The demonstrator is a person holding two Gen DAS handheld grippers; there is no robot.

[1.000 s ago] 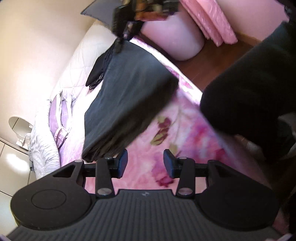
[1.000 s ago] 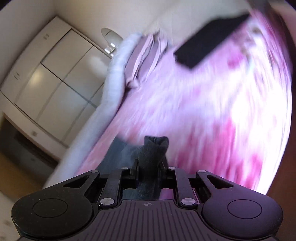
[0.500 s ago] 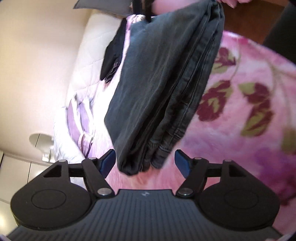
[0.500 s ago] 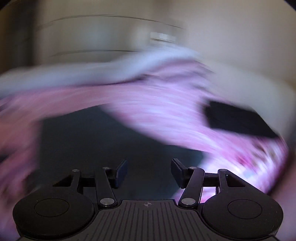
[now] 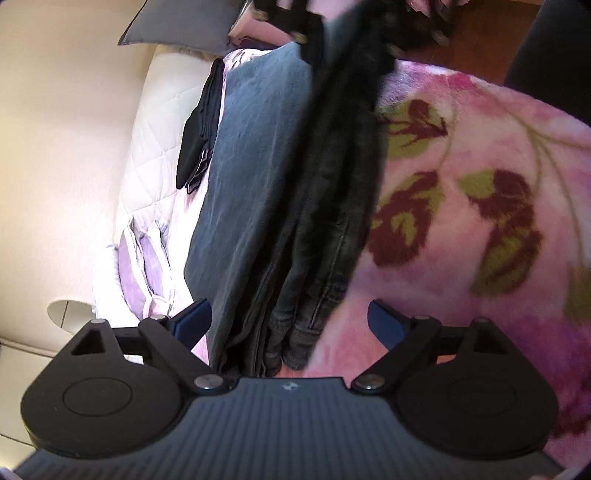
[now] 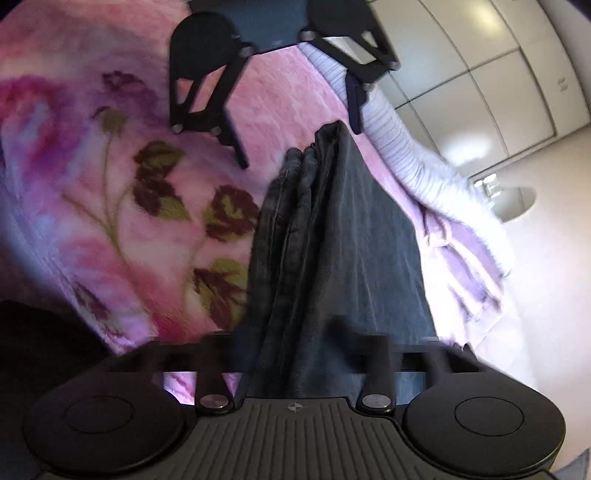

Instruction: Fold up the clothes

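Left wrist view
Surface: a bed is covered by a pink floral blanket (image 5: 480, 229) printed with dark red blooms and green leaves; a white quilted cover (image 5: 155, 140) lies along its far side.
Room: a cream wall (image 5: 66, 147) is seen at left, a grey pillow (image 5: 184, 26) at top, and a strip of brown wooden floor (image 5: 480, 40) at upper right.
Writing: only a small emblem is seen on the ribbed housing; no text can be read.
Folded jeans (image 5: 266, 192): dark grey denim is laid lengthwise on the blanket in a long stacked fold, with layered hems at the near end. A separate black garment (image 5: 199, 129) lies just beside it on the quilted cover.
Left tongs (image 5: 288, 325): the jaws are spread wide, one on each side of the near end of the jeans; no contact is visible.

Right wrist view
Surface: the same floral blanket is seen at left; a ribbed white bedspread (image 6: 417, 162) runs along the right edge.
Room: white wardrobe doors (image 6: 480, 81) stand at upper right.
Folded jeans: the fold runs from the right tongs away to the left tongs at the top of the view.
Right tongs (image 6: 295, 354): the fingers are motion-blurred; the denim passes between them, but whether it is clamped cannot be told.
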